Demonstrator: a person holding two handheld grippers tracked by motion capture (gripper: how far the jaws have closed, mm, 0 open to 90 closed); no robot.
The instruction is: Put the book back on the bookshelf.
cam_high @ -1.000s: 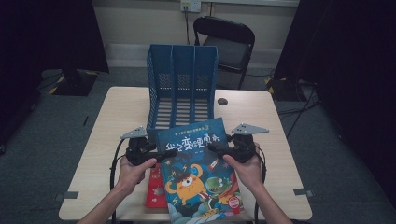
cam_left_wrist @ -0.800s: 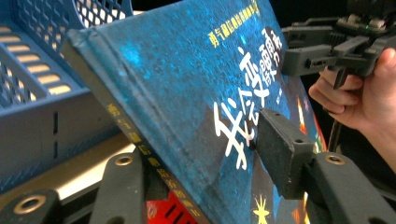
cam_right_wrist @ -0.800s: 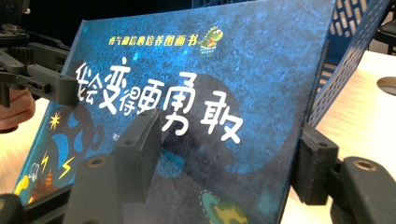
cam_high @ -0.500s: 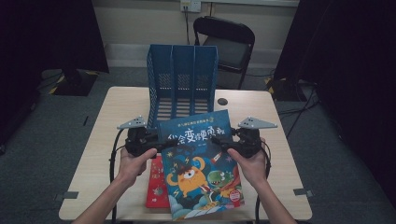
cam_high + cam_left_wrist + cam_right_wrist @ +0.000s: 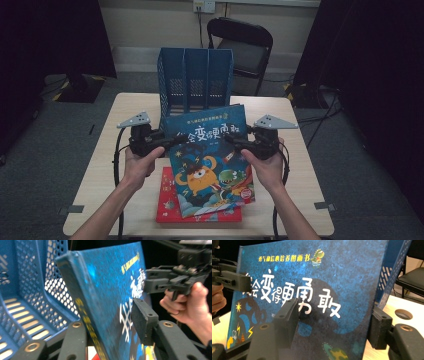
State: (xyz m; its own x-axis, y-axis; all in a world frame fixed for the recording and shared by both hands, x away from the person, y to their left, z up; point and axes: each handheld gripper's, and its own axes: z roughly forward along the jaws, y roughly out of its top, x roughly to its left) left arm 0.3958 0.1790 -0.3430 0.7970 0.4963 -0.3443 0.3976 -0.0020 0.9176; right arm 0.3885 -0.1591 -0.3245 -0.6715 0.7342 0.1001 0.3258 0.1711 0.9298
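Near the table's far edge, our left gripper (image 5: 165,141) and right gripper (image 5: 233,140), jaws just closing, pinch the blue hardcover picture book (image 5: 210,155) before the blue plastic file rack (image 5: 196,80).

The dark blue hardcover picture book (image 5: 209,155) has large white Chinese characters across its upper cover and, below them, an orange one-eyed monster beside a green dinosaur. It is lifted off the table and tilted, its far top edge raised toward the blue perforated plastic file rack (image 5: 196,80), which stands upright just behind it with three open slots. The book's near edge hangs over a flat red picture book (image 5: 172,206) lying at the table's near side.
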